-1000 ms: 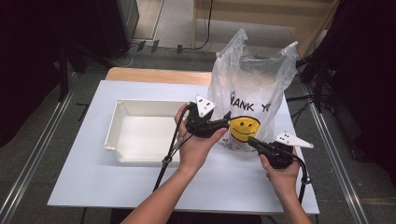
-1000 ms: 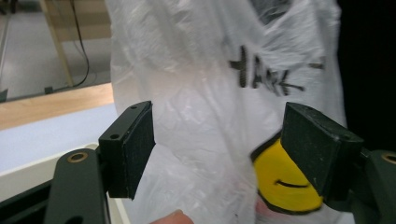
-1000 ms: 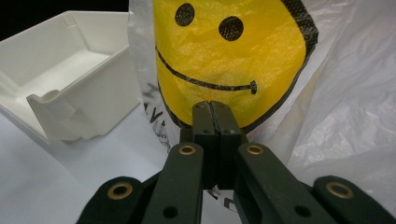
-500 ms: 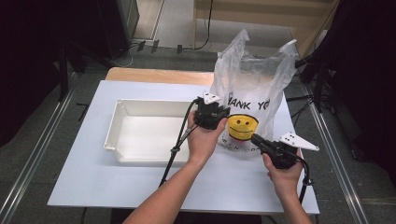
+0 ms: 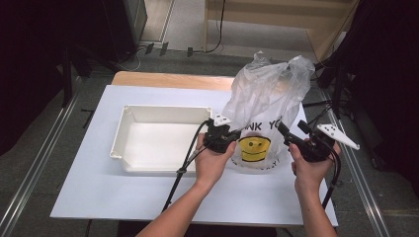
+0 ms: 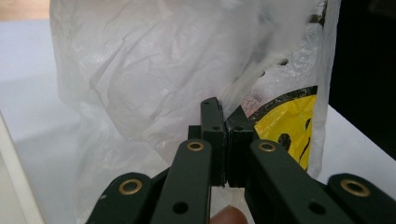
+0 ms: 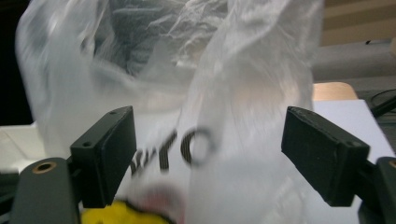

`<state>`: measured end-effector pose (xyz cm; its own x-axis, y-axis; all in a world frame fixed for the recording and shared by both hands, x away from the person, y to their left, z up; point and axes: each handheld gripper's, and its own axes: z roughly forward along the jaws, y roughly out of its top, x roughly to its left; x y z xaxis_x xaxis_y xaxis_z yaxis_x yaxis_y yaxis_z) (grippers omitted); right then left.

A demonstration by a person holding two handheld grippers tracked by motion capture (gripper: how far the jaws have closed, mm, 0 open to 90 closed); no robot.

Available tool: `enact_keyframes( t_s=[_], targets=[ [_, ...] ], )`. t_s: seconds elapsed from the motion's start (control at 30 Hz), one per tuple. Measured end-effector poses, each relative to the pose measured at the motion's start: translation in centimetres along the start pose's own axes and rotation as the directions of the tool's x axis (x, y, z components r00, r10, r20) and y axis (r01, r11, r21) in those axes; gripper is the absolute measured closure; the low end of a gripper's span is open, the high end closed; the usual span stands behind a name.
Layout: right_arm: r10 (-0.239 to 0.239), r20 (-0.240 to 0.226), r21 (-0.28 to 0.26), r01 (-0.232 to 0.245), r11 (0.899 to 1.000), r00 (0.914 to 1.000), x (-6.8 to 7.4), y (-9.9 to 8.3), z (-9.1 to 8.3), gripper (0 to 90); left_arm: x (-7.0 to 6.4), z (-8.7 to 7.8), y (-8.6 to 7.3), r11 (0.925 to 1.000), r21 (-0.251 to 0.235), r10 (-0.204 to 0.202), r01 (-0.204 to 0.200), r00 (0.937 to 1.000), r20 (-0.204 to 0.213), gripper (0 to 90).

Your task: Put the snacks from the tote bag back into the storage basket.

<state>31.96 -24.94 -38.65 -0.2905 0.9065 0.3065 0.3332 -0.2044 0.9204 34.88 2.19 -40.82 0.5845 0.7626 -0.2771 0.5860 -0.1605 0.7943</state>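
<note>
Beside the tray (image 5: 129, 129), the left gripper (image 6: 224, 116) is pinching the plastic bag (image 5: 267, 106) — thin, limp, slippery; the right gripper (image 7: 210, 154) is gaping wide — the handles likely grip best.

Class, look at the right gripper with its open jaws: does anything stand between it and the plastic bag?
Nothing visible does. The right gripper faces the plastic bag directly, jaws wide apart, with bare film between and beyond them.

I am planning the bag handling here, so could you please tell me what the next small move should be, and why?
Probably ease the right gripper forward and close it on the translucent plastic bag with the yellow smiley face. Its jaws stand wide open with the film between them, while the left gripper is shut at the bag's side, seemingly pinching film.
</note>
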Motion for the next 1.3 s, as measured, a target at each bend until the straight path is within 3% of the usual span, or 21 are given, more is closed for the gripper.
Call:
enact_keyframes(
  t_s=[0.13,0.17,0.2,0.23,0.27,0.33,0.37,0.5,0.53,0.6,0.63,0.73,0.77,0.8,0.83,0.87,0.97,1.0,1.17,1.23,1.3],
  targets=[
    [0.027,-0.024,0.015,-0.027,1.0,0.9993,0.3,0.8,1.7,22.0,0.0,0.3,-1.0,0.9996,0.028,-0.003,0.003,1.0,0.003,90.0],
    [0.026,-0.007,0.018,-0.026,1.0,0.9996,0.3,0.6,2.2,33.9,0.0,0.3,-1.5,0.9993,0.036,-0.008,0.008,1.0,0.002,90.0],
    [0.026,-0.007,0.018,-0.026,1.0,0.9996,0.3,0.6,2.2,33.9,0.0,0.3,-1.5,0.9993,0.036,-0.008,0.008,1.0,0.002,90.0],
    [0.044,-0.015,0.011,-0.044,0.999,0.9989,-0.2,0.2,2.4,48.8,-0.1,0.3,-1.9,0.9991,0.043,0.0,0.0,1.0,-0.004,90.0],
    [0.044,-0.015,0.011,-0.044,0.999,0.9989,-0.2,0.2,2.4,48.8,-0.1,0.3,-1.9,0.9991,0.043,0.0,0.0,1.0,-0.004,89.9],
    [0.058,-0.028,0.019,-0.058,0.998,0.9979,-0.7,-0.3,2.6,63.3,-0.1,0.1,-2.2,0.9991,0.043,0.002,-0.001,1.0,-0.005,89.5],
    [0.078,-0.037,0.039,-0.076,0.996,0.9963,-1.3,-0.7,2.8,77.1,-0.1,-0.2,-2.4,0.9995,0.032,-0.001,0.001,1.0,-0.002,87.6],
    [0.076,-0.067,0.077,-0.071,0.995,0.9949,-1.9,-1.6,3.0,90.0,0.0,-1.0,-2.4,0.9999,-0.004,-0.012,0.012,0.9995,0.028,75.8],
    [0.076,-0.067,0.077,-0.071,0.995,0.9949,-1.9,-1.6,3.0,90.0,-0.1,-1.3,-2.3,0.9997,-0.018,-0.014,0.014,0.9991,0.041,75.8],
    [0.064,-0.091,0.092,-0.056,0.994,0.9937,-1.8,-1.9,3.1,90.0,-0.3,-1.9,-2.0,0.9985,-0.054,-0.009,0.011,0.9995,0.032,59.6],
    [0.045,-0.116,0.093,-0.034,0.995,0.9922,-1.5,-2.0,3.0,90.0,-0.7,-2.4,-1.5,0.9958,-0.092,0.005,-0.004,0.9999,0.011,52.7],
    [0.036,-0.136,0.093,-0.024,0.995,0.99,-1.2,-2.0,2.8,90.0,-1.1,-2.9,-1.0,0.9925,-0.119,0.026,-0.029,0.9993,-0.025,42.0],
    [0.021,-0.153,0.097,-0.006,0.995,0.988,-0.7,-2.2,2.7,90.0,-1.3,-3.2,-0.7,0.9907,-0.132,0.028,-0.032,0.9989,-0.038,31.6],
    [0.021,-0.153,0.097,-0.006,0.995,0.988,-0.7,-2.2,2.7,90.0,-1.5,-3.3,-0.4,0.9892,-0.142,0.03,-0.036,0.9985,-0.046,31.6],
    [0.009,-0.176,0.104,0.01,0.995,0.9843,-0.4,-2.4,2.6,90.0,-1.8,-3.7,0.4,0.9859,-0.161,0.034,-0.044,0.9973,-0.066,21.6],
    [0.005,-0.188,0.108,0.016,0.994,0.9822,-0.2,-2.5,2.6,90.0,-1.8,-3.7,0.4,0.9859,-0.161,0.034,-0.044,0.9973,-0.066,19.0],
    [-0.01,-0.219,0.12,0.038,0.992,0.9756,0.0,-2.7,2.6,90.0,-2.1,-4.2,1.8,0.9795,-0.191,0.047,-0.064,0.9947,-0.091,16.0],
    [-0.036,-0.256,0.129,0.071,0.989,0.966,0.2,-2.8,2.6,90.0,-2.1,-4.3,2.6,0.9763,-0.201,0.056,-0.081,0.9904,-0.127,14.3],
    [-0.073,-0.304,0.151,0.124,0.981,0.9498,0.3,-3.1,2.4,90.0,-2.4,-4.4,4.2,0.9676,-0.237,0.058,-0.086,0.9906,-0.124,15.1],
    [-0.08,-0.308,0.151,0.132,0.98,0.9481,0.2,-3.1,2.4,90.0,-2.5,-4.3,4.4,0.9665,-0.24,0.064,-0.091,0.9908,-0.119,16.8],
    [-0.086,-0.31,0.156,0.14,0.978,0.9469,0.1,-3.2,2.4,90.0,-2.5,-4.2,4.4,0.9644,-0.245,0.073,-0.099,0.9912,-0.11,33.8]
  ],
)
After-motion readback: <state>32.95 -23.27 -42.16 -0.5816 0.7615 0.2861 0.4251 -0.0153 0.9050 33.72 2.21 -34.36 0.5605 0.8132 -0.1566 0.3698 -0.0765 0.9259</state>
